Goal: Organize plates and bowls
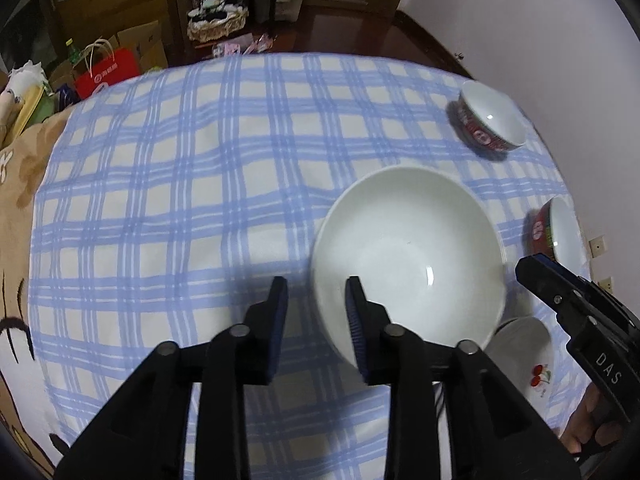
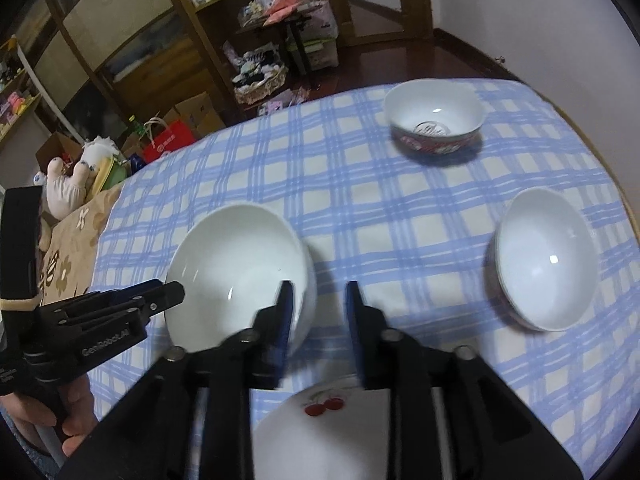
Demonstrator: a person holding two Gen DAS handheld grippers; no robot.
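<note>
Centrally on the checked table (image 2: 400,208): large white bowl (image 2: 240,268), empty. Red-patterned bowls at one o'clock (image 2: 436,124) and three (image 2: 544,264), empty. Left gripper (image 1: 316,320) and right gripper (image 2: 318,320): jaws parted, gripping nothing.

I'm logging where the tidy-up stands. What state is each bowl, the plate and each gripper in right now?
Large white bowl: upright, empty, on the checked cloth, rim between both grippers' fingers, not pinched.
Far red-patterned bowl: upright, empty, alone.
Near red-patterned bowl: upright, empty, alone.
Cherry plate: flat on the cloth, nothing on it.
Left gripper: open, straddling the large bowl's rim.
Right gripper: open, straddling the opposite rim.
</note>
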